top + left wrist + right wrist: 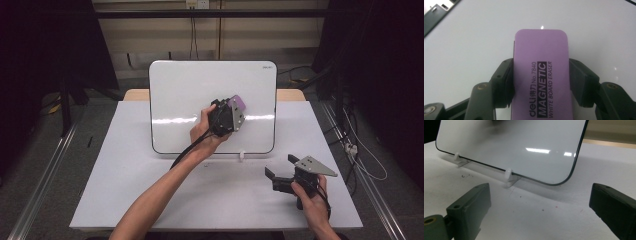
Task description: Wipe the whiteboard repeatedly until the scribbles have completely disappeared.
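Item under handling: a purple whiteboard eraser point(541, 75), printed "MAGNETIC WHITE BOARD ERASER", held against the face of the whiteboard point(180, 95) that stands propped on the tabletop point(125, 190). In the high view the eraser point(239, 103) sits right of the board's centre.

Left tongs point(541, 82): clamped on the eraser, one jaw on each long side, near its middle. This hold appears sound; the long flanks are flat and parallel.

Right tongs point(282, 174): spread wide, holding nothing, low over the near right of the tabletop. Their own view looks at the board's lower corner and its white clip feet point(509, 175).

Assessment: the eraser is judged light, with a smooth and possibly slippery plastic shell and some give in the body. The magnetic pull may resist lifting off. The board looks glossy and only lightly propped, so hard pressure could shift it.
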A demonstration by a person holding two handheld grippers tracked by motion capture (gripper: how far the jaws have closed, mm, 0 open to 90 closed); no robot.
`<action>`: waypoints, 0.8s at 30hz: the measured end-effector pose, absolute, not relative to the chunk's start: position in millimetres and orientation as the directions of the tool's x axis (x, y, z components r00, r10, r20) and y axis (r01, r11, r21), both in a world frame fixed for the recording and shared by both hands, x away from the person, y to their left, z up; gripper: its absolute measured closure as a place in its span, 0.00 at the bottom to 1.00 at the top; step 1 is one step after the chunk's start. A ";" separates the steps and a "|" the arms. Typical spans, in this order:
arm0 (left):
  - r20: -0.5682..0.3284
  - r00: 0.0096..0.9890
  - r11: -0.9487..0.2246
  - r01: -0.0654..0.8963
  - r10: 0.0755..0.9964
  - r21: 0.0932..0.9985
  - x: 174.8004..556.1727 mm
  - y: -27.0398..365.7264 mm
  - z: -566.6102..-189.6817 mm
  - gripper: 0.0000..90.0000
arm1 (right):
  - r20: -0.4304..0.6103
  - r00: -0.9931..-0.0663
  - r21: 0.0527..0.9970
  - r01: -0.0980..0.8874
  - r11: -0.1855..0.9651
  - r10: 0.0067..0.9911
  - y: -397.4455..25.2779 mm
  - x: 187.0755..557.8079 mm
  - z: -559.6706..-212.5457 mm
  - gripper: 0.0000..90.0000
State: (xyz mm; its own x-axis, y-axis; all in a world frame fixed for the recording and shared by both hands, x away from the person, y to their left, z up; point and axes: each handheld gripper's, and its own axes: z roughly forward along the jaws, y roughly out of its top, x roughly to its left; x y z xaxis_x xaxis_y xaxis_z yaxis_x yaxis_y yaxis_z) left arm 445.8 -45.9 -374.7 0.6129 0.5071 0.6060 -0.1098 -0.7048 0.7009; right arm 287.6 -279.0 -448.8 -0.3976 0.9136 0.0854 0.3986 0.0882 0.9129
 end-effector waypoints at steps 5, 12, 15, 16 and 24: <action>0.578 0.591 -0.682 -0.063 0.563 0.728 464.0 -29.0 -356.0 0.46 | 0.093 -0.398 0.912 0.401 0.082 0.913 -278.6 286.9 -448.7 0.04; 0.553 0.524 -0.644 -0.010 0.648 0.765 482.4 -1.3 -337.6 0.46 | 0.088 -0.393 0.912 0.401 0.085 0.915 -280.3 288.0 -449.3 0.04; 0.559 0.535 -0.652 -0.021 0.633 0.758 474.3 -10.8 -346.2 0.46 | 0.088 -0.394 0.912 0.401 0.085 0.915 -279.5 288.1 -449.2 0.04; 0.568 0.542 -0.662 -0.028 0.619 0.749 469.7 -14.5 -350.9 0.46 | 0.088 -0.394 0.912 0.402 0.085 0.915 -279.0 287.8 -449.0 0.04; 0.593 0.616 -0.707 -0.081 0.519 0.703 434.0 -40.5 -386.0 0.46 | 0.089 -0.399 0.911 0.403 0.088 0.913 -277.0 288.6 -449.7 0.04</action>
